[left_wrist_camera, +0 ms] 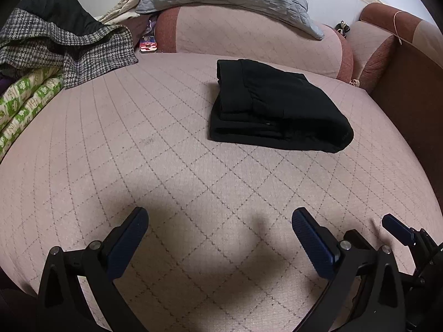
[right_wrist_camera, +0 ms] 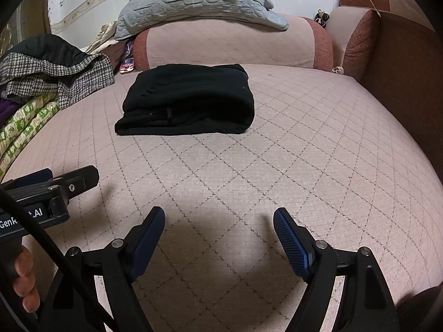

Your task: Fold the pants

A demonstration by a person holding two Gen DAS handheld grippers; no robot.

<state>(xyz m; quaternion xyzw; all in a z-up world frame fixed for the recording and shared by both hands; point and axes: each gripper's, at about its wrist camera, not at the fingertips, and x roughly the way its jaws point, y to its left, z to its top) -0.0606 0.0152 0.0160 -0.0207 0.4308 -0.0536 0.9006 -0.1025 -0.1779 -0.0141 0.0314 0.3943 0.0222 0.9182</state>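
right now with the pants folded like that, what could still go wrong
1. The black pants lie in a thick, rounded bundle with loose layered edges in front; a nudge could spring it open.
2. Both tongs, left and right, are open and empty, well short of the bundle; a hasty regrasp might catch one layer and drag the fold apart.

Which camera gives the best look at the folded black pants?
The right wrist view: the pants lie nearly centred, their stacked front edge facing the camera. The left wrist view shows them off to the right, at an angle.
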